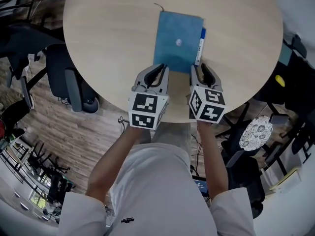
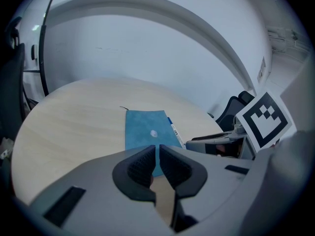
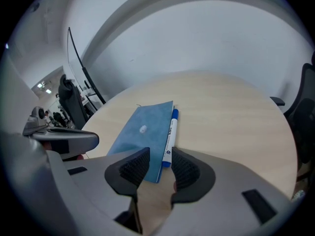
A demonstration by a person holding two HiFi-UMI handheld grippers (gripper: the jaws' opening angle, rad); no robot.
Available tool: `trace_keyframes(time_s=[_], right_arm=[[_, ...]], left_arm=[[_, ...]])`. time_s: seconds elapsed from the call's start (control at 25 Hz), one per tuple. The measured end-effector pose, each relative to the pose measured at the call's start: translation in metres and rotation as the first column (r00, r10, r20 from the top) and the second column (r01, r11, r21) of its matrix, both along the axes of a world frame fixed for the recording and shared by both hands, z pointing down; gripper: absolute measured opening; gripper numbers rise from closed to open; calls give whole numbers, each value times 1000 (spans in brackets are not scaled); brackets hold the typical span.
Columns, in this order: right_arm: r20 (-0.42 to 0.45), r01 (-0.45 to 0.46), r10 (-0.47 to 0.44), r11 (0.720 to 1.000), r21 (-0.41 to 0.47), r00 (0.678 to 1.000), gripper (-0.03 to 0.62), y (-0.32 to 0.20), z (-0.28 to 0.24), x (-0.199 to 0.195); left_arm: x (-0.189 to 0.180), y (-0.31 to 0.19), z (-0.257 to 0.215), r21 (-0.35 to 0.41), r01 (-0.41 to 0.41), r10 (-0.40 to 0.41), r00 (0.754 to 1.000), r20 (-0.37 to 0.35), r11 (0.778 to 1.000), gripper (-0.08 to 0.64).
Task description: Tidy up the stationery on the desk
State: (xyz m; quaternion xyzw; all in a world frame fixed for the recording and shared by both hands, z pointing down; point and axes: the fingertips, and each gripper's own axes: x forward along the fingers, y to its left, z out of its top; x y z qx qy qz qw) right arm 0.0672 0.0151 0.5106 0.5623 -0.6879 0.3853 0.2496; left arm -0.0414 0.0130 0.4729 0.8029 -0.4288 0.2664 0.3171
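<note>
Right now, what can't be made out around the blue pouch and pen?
- Print along the pen: too small in every view.
- Whether the left gripper pinches the blue pouch at its near edge: the nearly closed jaws cover the contact in the left gripper view, its body in the head view.
- The dark strand at the pouch's far corner: too thin to identify.

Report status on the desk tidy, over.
Left gripper shut at blue notebook's near edge. Right gripper open, marker's end between jaws, ungripped. No obstruction on table.

The pen's (image 3: 171, 135) print is too small to read
</note>
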Motion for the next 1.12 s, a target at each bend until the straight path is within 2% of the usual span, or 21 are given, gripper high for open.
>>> trace_keyframes(time_s=[0.24, 0.36, 0.64, 0.88, 1.12], right_arm=[[-75, 81, -76, 995, 59, 994, 140, 7, -38, -3], [-75, 107, -102, 992, 67, 992, 137, 15, -61, -7], [-67, 114, -105, 981, 155, 992, 55, 34, -133, -20], [-64, 103, -91, 970, 220, 994, 48, 52, -182, -34], [-29, 79, -74, 955, 285, 997, 47, 81, -231, -55]], left_arm=[[-2, 2, -32, 31, -3, 3, 1000, -18, 999, 40], [-5, 10, -53, 48, -8, 9, 1000, -26, 999, 38], [-14, 30, -95, 80, -29, 33, 998, -46, 996, 35], [-28, 45, -149, 123, -44, 53, 996, -74, 991, 35], [-37, 74, -198, 169, -95, 113, 989, -100, 981, 35]])
